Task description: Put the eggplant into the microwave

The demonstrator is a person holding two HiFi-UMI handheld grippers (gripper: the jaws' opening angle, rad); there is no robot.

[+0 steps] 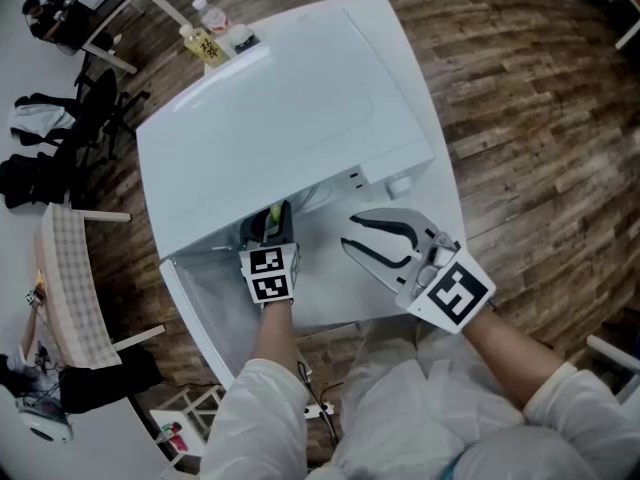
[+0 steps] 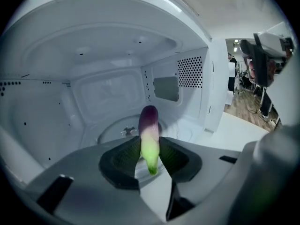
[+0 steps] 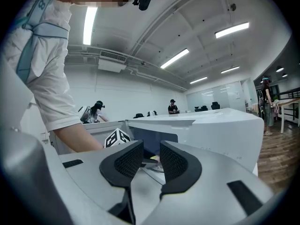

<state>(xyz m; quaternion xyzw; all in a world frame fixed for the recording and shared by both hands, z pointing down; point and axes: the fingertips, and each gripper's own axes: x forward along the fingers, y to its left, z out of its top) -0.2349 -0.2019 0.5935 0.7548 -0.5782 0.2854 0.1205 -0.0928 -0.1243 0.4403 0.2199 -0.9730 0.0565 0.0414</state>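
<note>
Wood-plank floor (image 1: 520,118) ringed the white microwave (image 1: 290,118), its door open toward you.

Head view: your left gripper (image 1: 270,230) was at the cavity mouth. The right gripper (image 1: 350,230) hung beside it, fingers apart, empty.

Left gripper view: fingers clamped the eggplant (image 2: 149,135), purple end forward, above the turntable (image 2: 115,130), not yet down. Likely best to lower it onto the glass before releasing, clear of the walls.

Right gripper view: big open room, ceiling strip lights (image 3: 232,29), people far off.
</note>
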